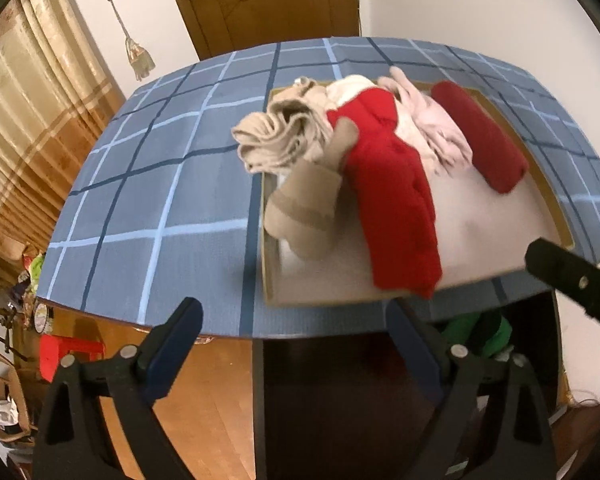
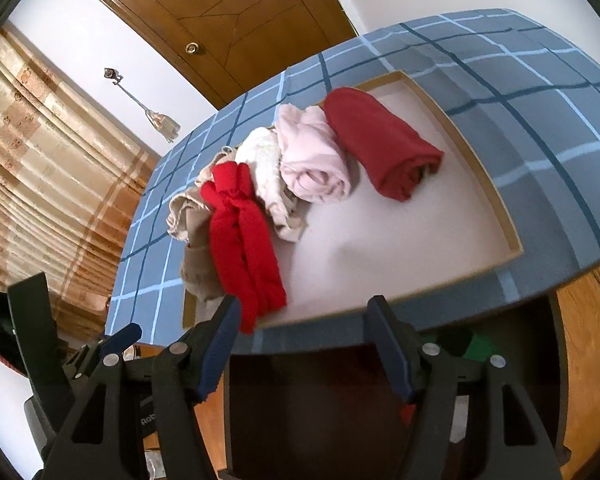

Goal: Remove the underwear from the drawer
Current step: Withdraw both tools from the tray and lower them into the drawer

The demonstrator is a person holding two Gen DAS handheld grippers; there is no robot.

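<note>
A pile of underwear lies on a white tray (image 1: 492, 216) on the blue plaid tabletop (image 1: 160, 184): bright red underwear (image 1: 396, 200), beige pieces (image 1: 300, 216), a pale pink piece (image 1: 440, 136) and a dark red roll (image 1: 480, 136). The right wrist view shows the same red underwear (image 2: 240, 244), pink roll (image 2: 320, 160) and dark red roll (image 2: 384, 144). Below the table edge an open dark drawer (image 1: 332, 392) (image 2: 312, 412) holds a green garment (image 1: 476, 332). My left gripper (image 1: 296, 344) and right gripper (image 2: 300, 344) are open and empty, above the drawer.
A wooden door (image 1: 260, 0) stands behind the table. Gold curtains (image 1: 28, 120) hang at the left. A red stool (image 1: 64, 356) and clutter sit on the wood floor at the left. The left gripper (image 2: 112, 344) shows in the right wrist view.
</note>
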